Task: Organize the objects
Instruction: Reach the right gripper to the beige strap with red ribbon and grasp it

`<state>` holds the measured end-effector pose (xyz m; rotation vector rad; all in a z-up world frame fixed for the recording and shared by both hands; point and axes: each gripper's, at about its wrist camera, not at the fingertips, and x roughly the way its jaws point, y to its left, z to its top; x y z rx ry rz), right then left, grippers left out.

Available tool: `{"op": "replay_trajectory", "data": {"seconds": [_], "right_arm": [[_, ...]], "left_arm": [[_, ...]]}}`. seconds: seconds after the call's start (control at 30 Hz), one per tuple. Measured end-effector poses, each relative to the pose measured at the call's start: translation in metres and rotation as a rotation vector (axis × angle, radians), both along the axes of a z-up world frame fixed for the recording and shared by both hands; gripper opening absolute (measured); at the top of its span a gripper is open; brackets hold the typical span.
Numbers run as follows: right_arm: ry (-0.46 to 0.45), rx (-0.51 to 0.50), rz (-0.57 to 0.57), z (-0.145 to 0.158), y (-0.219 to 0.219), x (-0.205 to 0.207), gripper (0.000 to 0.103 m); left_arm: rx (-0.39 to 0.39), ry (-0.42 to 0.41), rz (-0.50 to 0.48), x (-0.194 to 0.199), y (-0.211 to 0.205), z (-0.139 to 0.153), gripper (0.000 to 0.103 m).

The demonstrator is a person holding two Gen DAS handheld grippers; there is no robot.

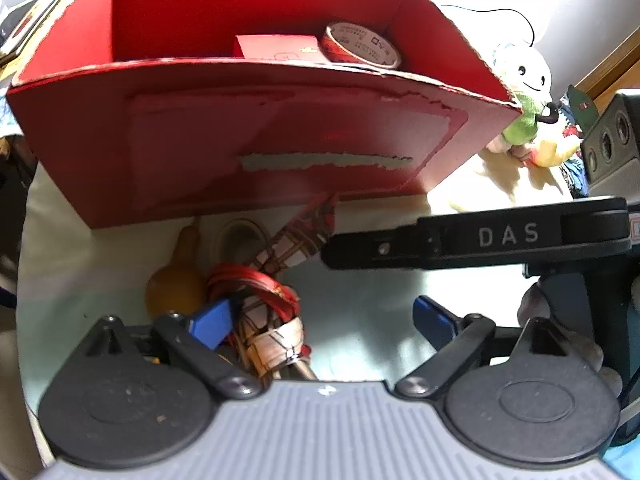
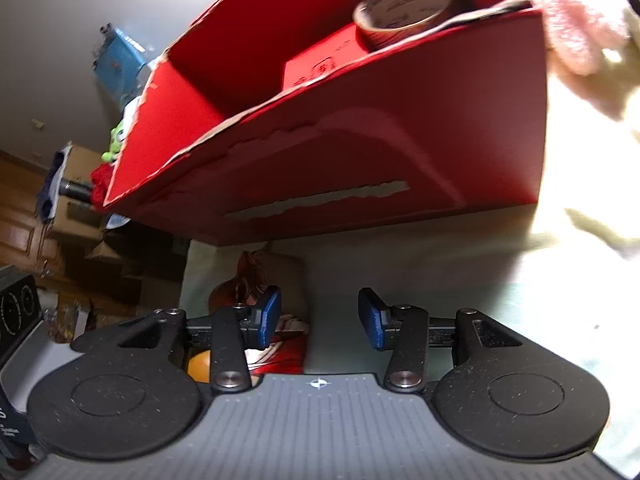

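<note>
Left wrist view is showing a red cardboard box, torn-faced, already holding a tape roll. Below it a plaid paper-wrapped bundle is lying between the left gripper's spread jaws; closing looks next. Right gripper is gaping, empty.

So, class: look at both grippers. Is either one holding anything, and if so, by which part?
Nothing is held. The left gripper is open above the plaid bundle, and the right gripper is open and empty before the red box.
</note>
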<state>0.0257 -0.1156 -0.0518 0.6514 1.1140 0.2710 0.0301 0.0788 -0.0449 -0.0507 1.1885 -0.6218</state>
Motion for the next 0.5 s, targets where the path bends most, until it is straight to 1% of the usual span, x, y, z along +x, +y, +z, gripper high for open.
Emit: {"op": "replay_trajectory", "data": {"seconds": [0.17,0.23,0.37,0.43,0.5], "right_arm": [[0.002,0.078,0.055,-0.003,0.003,0.003,0.045],[0.002,0.098,0.078,-0.005,0.006,0.004,0.045],[0.028,0.116,0.127,-0.007,0.012,0.005,0.045],[0.042,0.106,0.13,-0.004,0.007,0.001,0.045],[0.06,0.121,0.124,-0.006,0.003,-0.002,0.045]], "left_arm": [[-0.049,0.001,-0.009,-0.001,0.005,0.003,0.094],[-0.048,-0.008,-0.022,-0.002,0.003,0.003,0.094],[-0.022,-0.046,-0.048,-0.007,-0.007,0.003,0.094],[-0.036,-0.047,-0.05,-0.006,-0.008,0.003,0.094],[-0.065,-0.039,-0.055,-0.005,-0.009,0.003,0.094]]}}
